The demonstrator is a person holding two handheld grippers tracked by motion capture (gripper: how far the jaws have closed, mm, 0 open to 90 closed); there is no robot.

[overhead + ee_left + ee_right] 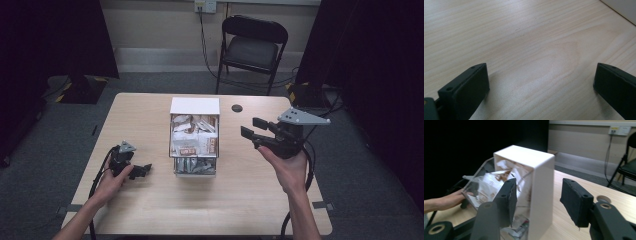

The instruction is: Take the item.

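Near the middle of the light wooden table (150,210), slightly toward the far edge: a white dispenser box (195,106) with a clear front panel (477,186), packed with small paper sachets (194,137). At its foot, a clear tray (195,167) holding more sachets in silvery wrappers. Seen from the right gripper view as an upright white case, clear panel sloping out toward the left of that picture, sachets pressed against it from inside. Just to the right of the box in the high view, raised above the tabletop and apart from it: the right gripper (254,128), held in the right hand (287,167), jaws pointed toward the box and standing parted with nothing between them and no contact with the box. Grey three-cornered plate (302,117) on top of that gripper, black cable (300,200) trailing down by the forearm. Well to the left of the box, low at the tabletop: the left gripper (142,170), in the left hand (112,182), jaws spread wide over bare wood grain in the left gripper view, gripping nothing. Behind the box on the table, a small dark round cap (237,108). Beyond the far edge, a black folding chair (252,47) on grey carpet, with a wall socket (205,6) and a cord above it.
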